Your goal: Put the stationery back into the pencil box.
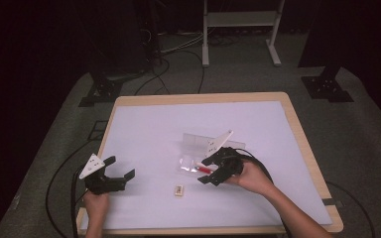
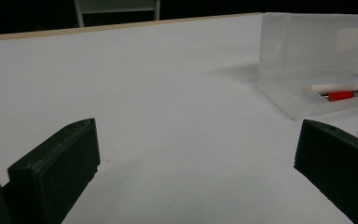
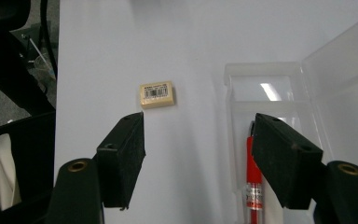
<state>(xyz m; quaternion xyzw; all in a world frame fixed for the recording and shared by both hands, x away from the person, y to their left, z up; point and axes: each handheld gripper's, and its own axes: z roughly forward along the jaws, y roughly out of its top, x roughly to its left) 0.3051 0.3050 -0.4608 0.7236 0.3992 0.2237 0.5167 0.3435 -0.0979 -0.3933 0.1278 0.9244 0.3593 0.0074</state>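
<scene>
One pencil case point(image 1: 198, 148): translucent frosted plastic, oblong, hinged lid standing open and upright behind the tray; it rests on the white mat near the table's middle. All places below are given from this case.

One red pen point(image 3: 252, 179): slim, glossy barrel with a clear band, lying lengthwise inside the case's tray. In the left gripper view a second, pale slim stick point(image 2: 340, 87) lies in the tray alongside the red one; what it is cannot be told.

One eraser point(image 1: 178, 190): small, cream-coloured block with a barcoded paper sleeve, flat on the mat, near the case on the person's side and apart from it.

One table point(image 1: 297, 130): light wooden edge, covered by a smooth white mat.

Two grippers, matt black, blocky jaws.
- Right gripper point(image 1: 217, 169): jaws spread wide, nothing clamped; it hangs at the case's near end, one jaw over the tray above the red pen, the other over bare mat between case and eraser.
- Left gripper point(image 1: 115, 174): jaws wide apart, empty, well to the left of the case, facing it over bare mat.
</scene>
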